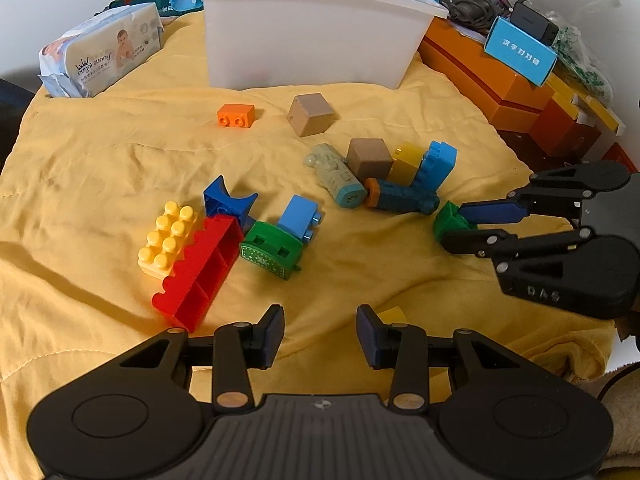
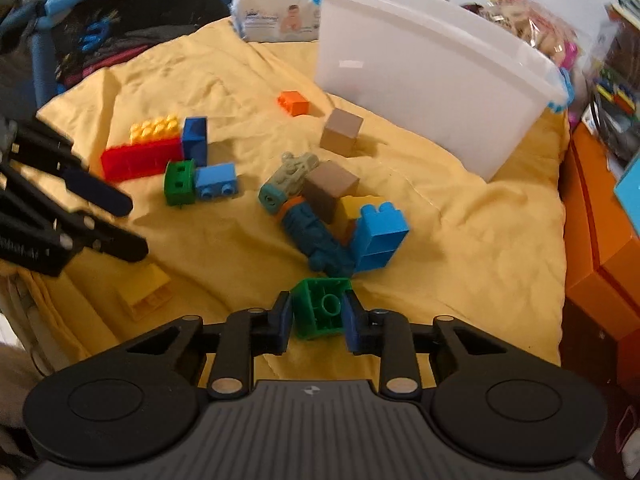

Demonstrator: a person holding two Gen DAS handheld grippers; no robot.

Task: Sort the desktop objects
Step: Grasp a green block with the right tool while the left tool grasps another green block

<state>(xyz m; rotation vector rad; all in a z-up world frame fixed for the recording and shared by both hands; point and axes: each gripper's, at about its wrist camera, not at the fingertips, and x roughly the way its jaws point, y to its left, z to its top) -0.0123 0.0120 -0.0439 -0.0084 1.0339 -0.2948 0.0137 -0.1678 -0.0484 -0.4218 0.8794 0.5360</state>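
The right claw point(image 2: 316, 314) is clenched on a small green hollow plastic building block point(image 2: 320, 307), its pads pressing the block's two sides while it rests on the yellow cloth point(image 2: 460, 248) covering the surface. The left claw point(image 1: 320, 330) hangs released over bare cloth, nothing between its pads. Just beyond the green block lies a cluster: a light blue studded brick point(image 2: 380, 232), a dark teal toy figure point(image 2: 316, 240) and a brown wooden cube point(image 2: 330, 188). Farther back stands the translucent white plastic bin point(image 2: 432, 92). The step in hand looks like a pick-up; next, the block likely needs lifting clear and carrying to the bin.
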